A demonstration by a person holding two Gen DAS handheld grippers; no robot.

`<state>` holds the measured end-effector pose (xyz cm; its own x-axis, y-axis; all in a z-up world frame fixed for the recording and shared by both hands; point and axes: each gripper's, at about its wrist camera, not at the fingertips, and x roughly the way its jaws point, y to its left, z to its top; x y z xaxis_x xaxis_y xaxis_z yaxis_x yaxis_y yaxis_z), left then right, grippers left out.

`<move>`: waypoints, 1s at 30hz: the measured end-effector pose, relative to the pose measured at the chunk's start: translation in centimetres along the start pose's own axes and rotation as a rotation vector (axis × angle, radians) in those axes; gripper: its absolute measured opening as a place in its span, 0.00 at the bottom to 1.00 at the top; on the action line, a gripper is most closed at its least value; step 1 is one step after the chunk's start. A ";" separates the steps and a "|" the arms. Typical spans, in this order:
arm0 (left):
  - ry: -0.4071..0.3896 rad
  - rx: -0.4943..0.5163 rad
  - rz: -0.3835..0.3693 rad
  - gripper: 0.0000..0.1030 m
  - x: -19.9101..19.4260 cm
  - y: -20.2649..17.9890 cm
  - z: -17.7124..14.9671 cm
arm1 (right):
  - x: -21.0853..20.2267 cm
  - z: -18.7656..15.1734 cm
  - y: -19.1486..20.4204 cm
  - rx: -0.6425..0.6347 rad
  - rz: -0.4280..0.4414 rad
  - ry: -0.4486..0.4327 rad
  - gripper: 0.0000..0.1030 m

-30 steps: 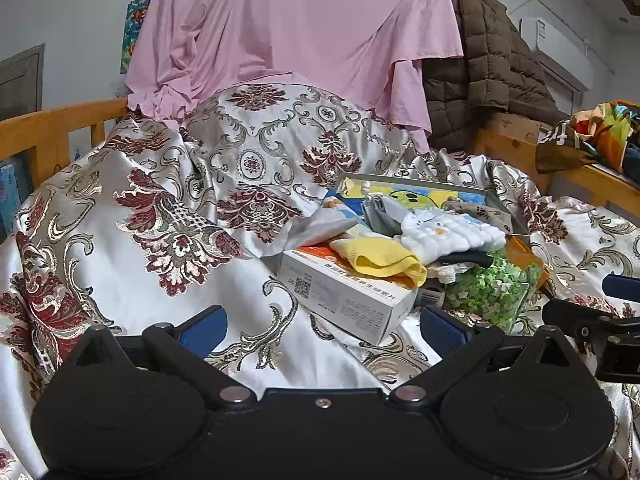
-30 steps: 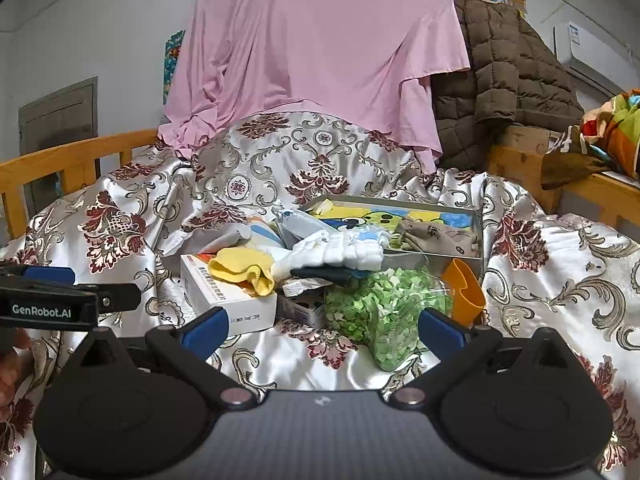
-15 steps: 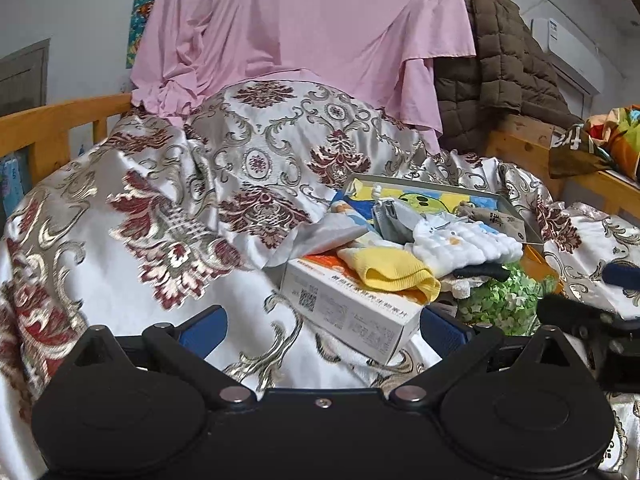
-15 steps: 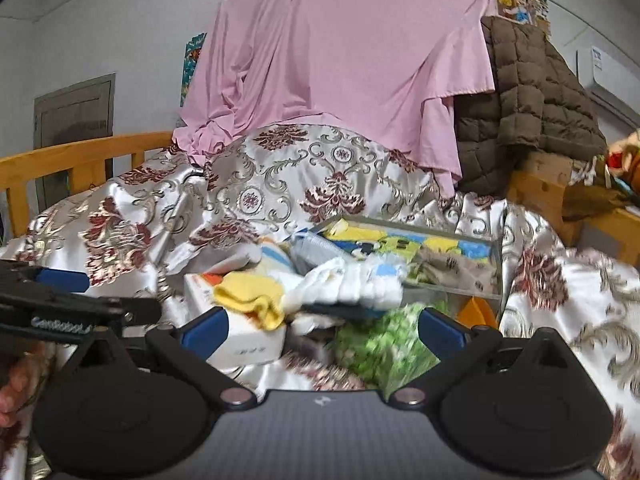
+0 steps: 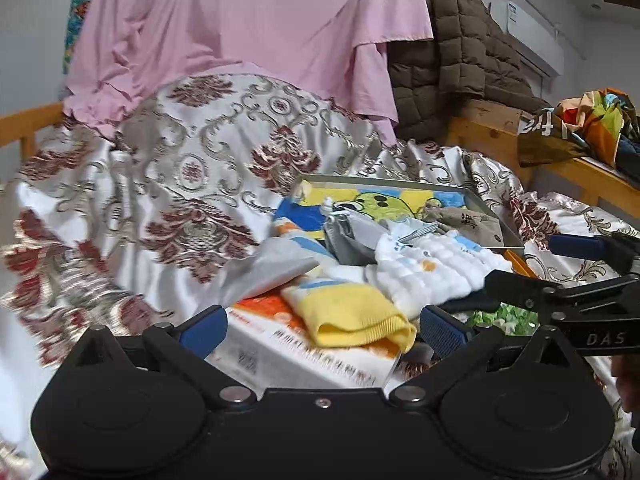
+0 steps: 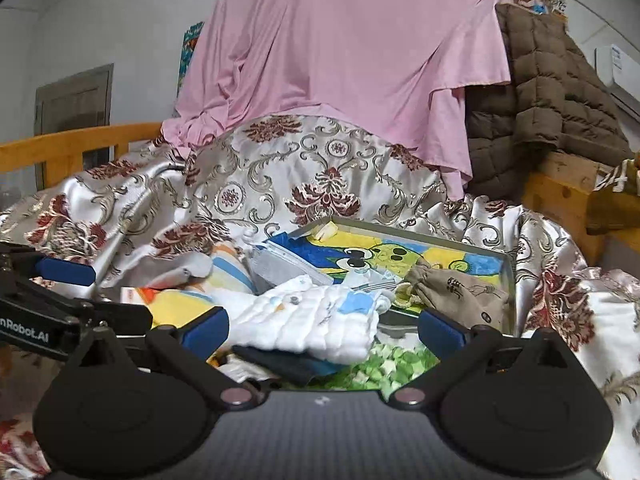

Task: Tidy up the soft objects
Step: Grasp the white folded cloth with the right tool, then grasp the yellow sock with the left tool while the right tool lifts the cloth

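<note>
Left wrist view first: I see my left gripper [image 5: 320, 330] with its 2 blue-padded fingers spread apart, nothing between them. Just ahead of it, between the finger lines, a yellow sock [image 5: 352, 314] lies on a white carton [image 5: 304, 360] with an orange top. Ahead and to the right sits a white quilted cloth [image 5: 432, 270], and beyond that a shallow tray [image 5: 384, 181] lined with a cartoon print. A tan drawstring pouch [image 5: 470, 222] rests in the tray's far-right part. At the right edge my other tool reaches in, level with the quilted cloth.

On the right wrist view, my right gripper [image 6: 322, 328] also stands wide open and empty. The white quilted cloth [image 6: 316, 320] lies directly ahead between the fingers, close in, over a dark flat object I cannot identify. A bag of green pieces [image 6: 384, 368] sits just below and to the right of it. The tan pouch [image 6: 456, 292] is ahead-right, inside the tray [image 6: 420, 231]. The yellow sock [image 6: 180, 308] is ahead-left, beside the left gripper [image 6: 64, 272] entering from that side. Everything rests on a patterned satin cover [image 6: 280, 176].
</note>
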<state>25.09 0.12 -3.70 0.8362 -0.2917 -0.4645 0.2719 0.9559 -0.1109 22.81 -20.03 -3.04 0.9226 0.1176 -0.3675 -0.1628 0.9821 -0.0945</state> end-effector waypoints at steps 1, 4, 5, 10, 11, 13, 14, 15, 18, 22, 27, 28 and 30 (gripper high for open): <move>0.007 -0.001 -0.010 0.99 0.6 0.1 0.1 | 0.5 0.0 -0.3 -0.001 0.003 0.005 0.98; 0.032 -0.013 -0.045 0.97 2.2 0.5 0.4 | 1.9 0.1 -1.1 0.010 0.024 0.024 0.95; 0.040 -0.022 -0.056 0.95 2.7 0.7 0.4 | 2.2 0.1 -1.3 0.015 0.033 0.027 0.95; 0.085 -0.085 -0.098 0.86 4.4 1.5 0.3 | 3.5 0.0 -1.7 0.018 0.071 0.053 0.90; 0.089 -0.096 -0.100 0.85 4.7 1.6 0.3 | 3.7 0.0 -1.8 0.019 0.078 0.057 0.89; 0.092 -0.100 -0.100 0.82 4.9 1.7 0.4 | 3.9 0.0 -1.8 0.019 0.088 0.061 0.87; 0.098 -0.108 -0.104 0.79 5.1 1.7 0.5 | 3.9 0.0 -1.8 0.018 0.093 0.063 0.87; 0.104 -0.113 -0.105 0.78 5.2 1.6 0.6 | 4.0 0.0 -1.6 0.017 0.095 0.065 0.84; 0.120 -0.108 -0.108 0.70 5.4 1.3 0.8 | 4.0 0.0 -1.3 0.003 0.104 0.071 0.80; 0.137 -0.086 -0.111 0.57 5.5 0.6 0.8 | 4.2 -0.1 -0.9 -0.005 0.116 0.084 0.71; 0.145 -0.099 -0.095 0.44 5.7 0.5 0.8 | 4.0 -0.3 -0.6 -0.010 0.122 0.084 0.60; 0.147 -0.104 -0.090 0.40 5.7 0.6 0.8 | 4.0 -0.3 -0.5 -0.014 0.122 0.082 0.56; 0.145 -0.111 -0.082 0.34 5.7 0.7 0.8 | 3.9 -0.3 -0.4 -0.018 0.120 0.076 0.52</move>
<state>30.41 -0.93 -5.69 0.7335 -0.3686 -0.5710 0.2756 0.9293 -0.2459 26.33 -19.98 -4.70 0.8671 0.2217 -0.4460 -0.2770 0.9589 -0.0619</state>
